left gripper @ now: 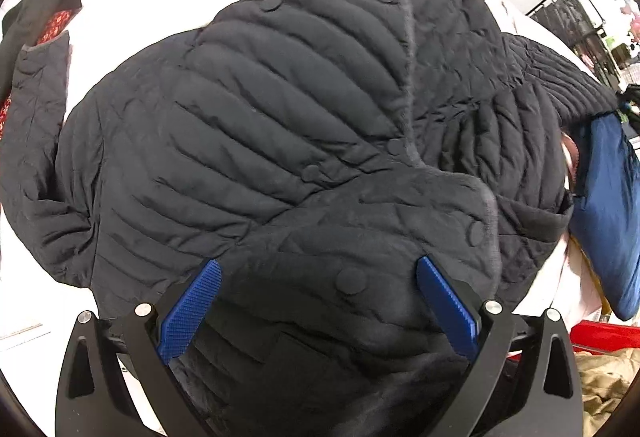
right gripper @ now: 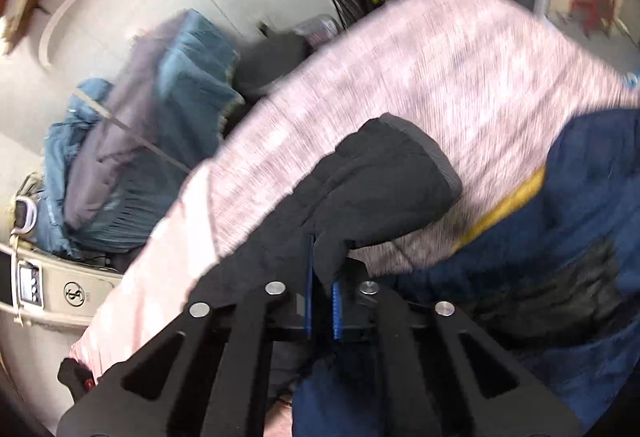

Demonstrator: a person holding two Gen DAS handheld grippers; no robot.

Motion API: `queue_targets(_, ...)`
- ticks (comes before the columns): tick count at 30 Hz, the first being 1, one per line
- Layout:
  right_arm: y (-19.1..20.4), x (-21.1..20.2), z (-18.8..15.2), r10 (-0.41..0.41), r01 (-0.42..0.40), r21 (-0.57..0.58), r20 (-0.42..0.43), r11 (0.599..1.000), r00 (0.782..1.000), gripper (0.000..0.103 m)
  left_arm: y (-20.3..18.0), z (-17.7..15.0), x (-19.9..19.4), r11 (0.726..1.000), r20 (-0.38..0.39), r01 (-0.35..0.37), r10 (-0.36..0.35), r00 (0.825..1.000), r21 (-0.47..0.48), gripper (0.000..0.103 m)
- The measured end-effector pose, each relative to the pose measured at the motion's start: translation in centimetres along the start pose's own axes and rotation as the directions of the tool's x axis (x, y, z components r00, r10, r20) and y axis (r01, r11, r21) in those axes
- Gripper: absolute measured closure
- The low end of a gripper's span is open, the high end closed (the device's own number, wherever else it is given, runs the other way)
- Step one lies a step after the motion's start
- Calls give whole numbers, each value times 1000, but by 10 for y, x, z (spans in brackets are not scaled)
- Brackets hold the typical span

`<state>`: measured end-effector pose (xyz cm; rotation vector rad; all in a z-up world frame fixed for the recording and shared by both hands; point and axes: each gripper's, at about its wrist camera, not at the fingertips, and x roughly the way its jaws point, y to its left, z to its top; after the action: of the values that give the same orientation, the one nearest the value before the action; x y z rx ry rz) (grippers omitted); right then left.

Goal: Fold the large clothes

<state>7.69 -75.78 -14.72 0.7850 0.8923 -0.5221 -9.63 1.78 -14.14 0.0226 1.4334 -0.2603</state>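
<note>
Now the big black puffy quilted jacket fills the middle of the left view. The left gripper hangs wide open above its hem. The right gripper pinches the black sleeve cuff, low middle. Next, I think, the sleeve gets laid across.

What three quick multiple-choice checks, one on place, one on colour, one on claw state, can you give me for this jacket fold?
1. Where is the quilted jacket in the left wrist view?
A. Spread on the white surface
B. On a hanger
C. In a basket

2. What colour are the pads of the left claw?
A. Red
B. Blue
C. Green

3. How does the right claw stand?
A. Wide open
B. Shut on nothing
C. Shut on the black sleeve cuff

Answers: 1 A, the jacket lies flat with white showing around it. 2 B, both pads are blue. 3 C, black fabric is pinched between the nearly closed pads.
</note>
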Motion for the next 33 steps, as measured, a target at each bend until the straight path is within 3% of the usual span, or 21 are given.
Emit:
queue_targets(3,1,-42,25,29,-27,-27,82,999,996,99,-12,-1,-1,996,-21,84,-84,996,29,7)
queue_targets(6,4,-78,50,8,4,-73,162,997,987,99,-42,-8,26,981,-162,166,-148,976,101,6)
queue_targets(8,0,-89,55,-37,60,-110,198,992,979,99,-68,-19,46,962,-240,212,-167,956,174,6)
queue_targets(10,-8,-87,56,-81,106,-119,198,987,977,99,-86,-27,62,950,-261,198,-134,956,240,5)
queue_targets(11,-16,-86,55,-84,104,-102,184,989,979,99,-92,-29,66,951,-252,163,-95,963,262,6)
queue_targets(13,-28,-77,45,-89,97,-61,130,993,988,99,-87,-25,57,959,-209,154,-104,972,240,7)
queue_targets(15,-27,-74,30,-126,140,-107,128,984,984,99,-68,-17,39,969,-147,158,-131,980,191,7)
queue_targets(17,-23,-73,18,-129,147,-142,128,979,983,99,-40,-5,17,981,-63,124,-116,991,147,6)
queue_targets(19,-25,-79,5,-94,110,-128,123,986,988,99,0,12,-1,995,7,57,-58,998,86,6)
queue_targets(21,-22,-86,-4,-62,77,-116,126,990,990,99,36,27,-11,1000,30,-7,7,1000,16,7)
queue_targets(24,5,-106,-18,5,22,-176,152,984,988,99,76,42,-29,997,76,-2,9,997,-80,7)
queue_targets(26,36,-116,-28,66,-24,-247,162,969,985,99,83,45,-35,995,99,-1,10,995,-96,7)
queue_targets(30,143,-136,-78,238,-145,-518,119,843,964,99,74,40,-45,993,161,25,-6,987,-113,7)
queue_targets(33,232,-128,-139,329,-246,-689,-12,682,944,99,66,39,-49,985,202,67,-34,979,-161,7)
